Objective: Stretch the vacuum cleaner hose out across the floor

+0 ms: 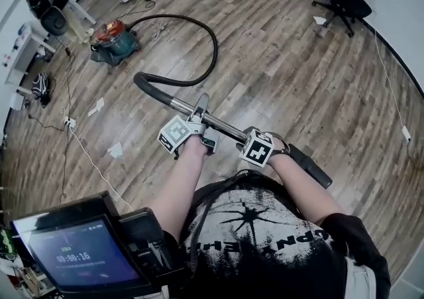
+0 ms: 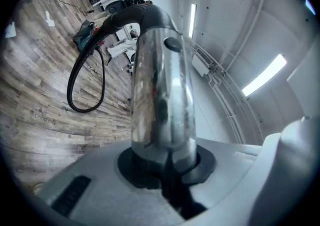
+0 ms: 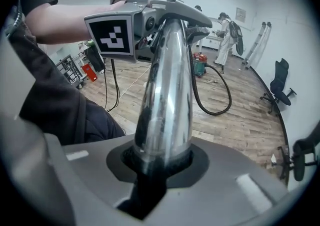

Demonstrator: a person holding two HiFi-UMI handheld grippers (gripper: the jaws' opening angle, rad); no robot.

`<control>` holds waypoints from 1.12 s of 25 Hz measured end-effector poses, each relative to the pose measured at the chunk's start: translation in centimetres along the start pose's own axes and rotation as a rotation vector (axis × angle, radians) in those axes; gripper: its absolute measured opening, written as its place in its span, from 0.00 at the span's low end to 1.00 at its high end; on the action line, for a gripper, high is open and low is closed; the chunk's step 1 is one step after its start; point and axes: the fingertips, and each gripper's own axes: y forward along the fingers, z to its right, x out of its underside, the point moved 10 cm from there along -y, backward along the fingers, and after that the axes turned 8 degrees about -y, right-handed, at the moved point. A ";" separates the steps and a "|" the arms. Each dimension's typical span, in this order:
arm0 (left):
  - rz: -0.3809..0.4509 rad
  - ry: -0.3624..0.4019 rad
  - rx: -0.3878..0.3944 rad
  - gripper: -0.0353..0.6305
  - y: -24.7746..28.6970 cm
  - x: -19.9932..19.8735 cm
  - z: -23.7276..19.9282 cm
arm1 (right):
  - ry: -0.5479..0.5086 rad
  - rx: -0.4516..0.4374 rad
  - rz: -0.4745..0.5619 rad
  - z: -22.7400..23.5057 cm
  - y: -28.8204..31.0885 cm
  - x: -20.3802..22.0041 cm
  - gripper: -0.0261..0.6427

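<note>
Wood floor (image 1: pixel 298 79): left gripper (image 1: pixel 199 128), right gripper (image 1: pixel 255 147) both clamp metal wand (image 1: pixel 179 103); curled hose (image 1: pixel 213 46) loops ahead toward vacuum cleaner (image 1: pixel 114 40), left gripper nearer.

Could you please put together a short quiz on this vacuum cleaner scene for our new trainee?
1. True or false: the left gripper and the right gripper are both shut on the shiny metal vacuum wand.
2. The black ribbed hose lies: A) pulled straight; B) in a curved loop; C) coiled on top of the cleaner.
3. Fill in: the teal-and-red vacuum cleaner stands on a ____ plank floor.
Key: 1 true; 2 B; 3 wooden.
</note>
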 end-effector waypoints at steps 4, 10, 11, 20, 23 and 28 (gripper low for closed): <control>0.016 -0.029 -0.002 0.12 -2.6 0.1 -0.3 | -0.001 -0.005 -0.027 -2.5 -0.2 -0.9 0.17; -0.015 -0.041 0.026 0.12 -4.6 1.0 -0.2 | 0.028 0.022 -0.045 -5.4 -0.5 -0.9 0.17; -0.017 -0.045 0.032 0.12 -4.9 1.4 -0.2 | 0.029 0.030 -0.051 -5.8 -0.6 -0.7 0.17; -0.012 -0.069 0.038 0.12 -6.6 6.0 0.2 | 0.033 0.032 -0.067 -9.0 -2.3 2.6 0.17; 0.010 -0.061 0.028 0.12 -6.9 7.4 0.6 | 0.016 0.014 -0.055 -9.4 -2.8 4.0 0.17; 0.049 -0.037 0.013 0.12 -6.6 13.0 1.5 | -0.032 -0.010 -0.031 -9.8 -5.0 9.1 0.17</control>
